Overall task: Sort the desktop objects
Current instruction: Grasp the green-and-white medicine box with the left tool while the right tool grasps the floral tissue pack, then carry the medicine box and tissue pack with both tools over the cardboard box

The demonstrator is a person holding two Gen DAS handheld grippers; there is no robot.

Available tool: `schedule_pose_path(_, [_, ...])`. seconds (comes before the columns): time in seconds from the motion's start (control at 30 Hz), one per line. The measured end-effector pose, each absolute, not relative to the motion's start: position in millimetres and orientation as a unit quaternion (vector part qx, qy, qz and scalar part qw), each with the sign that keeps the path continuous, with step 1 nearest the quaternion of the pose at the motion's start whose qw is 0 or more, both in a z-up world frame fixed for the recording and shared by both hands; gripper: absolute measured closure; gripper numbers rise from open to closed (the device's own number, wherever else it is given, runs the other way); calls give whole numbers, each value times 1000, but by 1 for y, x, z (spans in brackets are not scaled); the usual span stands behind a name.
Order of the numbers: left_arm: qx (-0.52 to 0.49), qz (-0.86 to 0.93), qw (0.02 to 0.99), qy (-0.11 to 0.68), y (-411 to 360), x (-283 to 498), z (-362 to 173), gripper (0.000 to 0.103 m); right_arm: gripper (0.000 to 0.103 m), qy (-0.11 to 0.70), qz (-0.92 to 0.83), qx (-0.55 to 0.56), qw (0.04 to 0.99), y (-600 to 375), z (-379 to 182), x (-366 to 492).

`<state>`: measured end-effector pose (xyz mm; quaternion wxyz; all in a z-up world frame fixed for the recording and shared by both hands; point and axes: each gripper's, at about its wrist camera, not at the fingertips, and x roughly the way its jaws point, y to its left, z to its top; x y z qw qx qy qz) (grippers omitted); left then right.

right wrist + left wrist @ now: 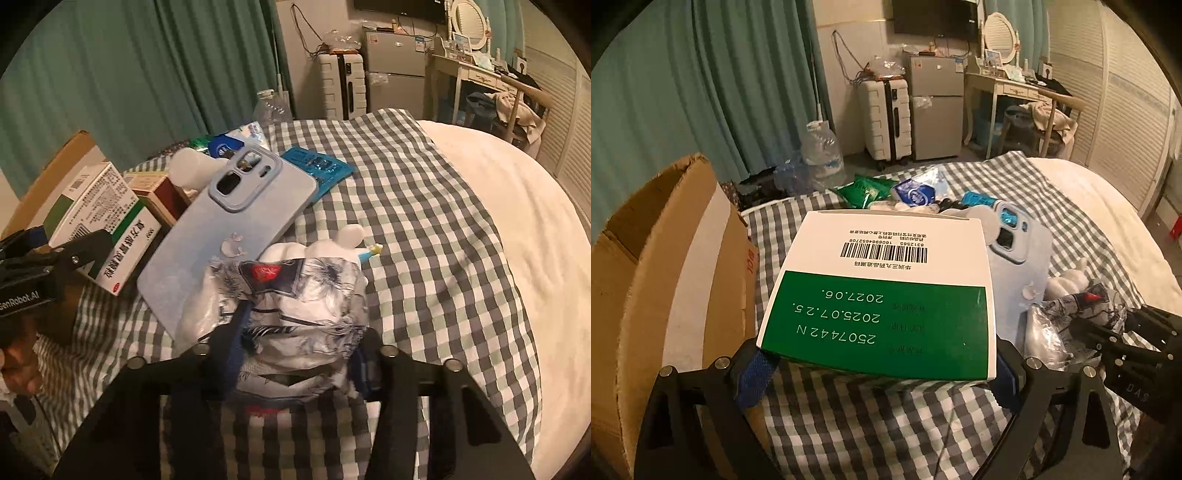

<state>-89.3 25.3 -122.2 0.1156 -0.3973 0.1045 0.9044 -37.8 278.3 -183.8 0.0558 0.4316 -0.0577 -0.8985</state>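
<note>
While the left gripper (877, 363) stands spread wide, its blue-padded fingers (753, 376) press the two short ends of a green-and-white medicine box (882, 295), a flat cardboard carton with a barcode and printed dates on its smooth top face; the box is held clear above the checked cloth (849, 417), a soft grey-and-white gingham spread over the bed; just to its left stands an open cardboard box (665, 266), brown and corrugated, its flaps raised.

The right gripper (295, 365) has its jaws drawn in on a crinkled plastic packet (295, 306), glossy film printed in white and dark blue with a red mark near its top; the film bunches between the blue pads, so the packet is pinched; it lies low on the cloth, overlapping the lower corner of a pale blue phone case (236, 229), matte and rectangular with rounded corners and two raised camera cut-outs.

Behind the case a bright blue foil sachet (317, 166) lies flat on the cloth; further back sits a heap of soft wrappers in green (860, 192) and blue; a small white moulded figure (351, 236) pokes out just beyond the packet; beside the case a second small carton (159, 195), brown and red, rests against the medicine box.
</note>
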Motion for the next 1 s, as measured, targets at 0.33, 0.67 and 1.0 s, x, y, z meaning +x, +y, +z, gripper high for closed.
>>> schedule_pose_path(0.33, [-372,915,108,109,29,-74,-100,6,67,-69,-933,352,40,288,-140,-24])
schedule_pose_path(0.67, [-335,937,56,80,8,-61,-64,6,67,-82,-946,311,32,292,-98,-24])
schedule_pose_path(1.0, [-284,955,55,62,3,-34,-11,6,64,-92,-961,259,27,294,-44,-2])
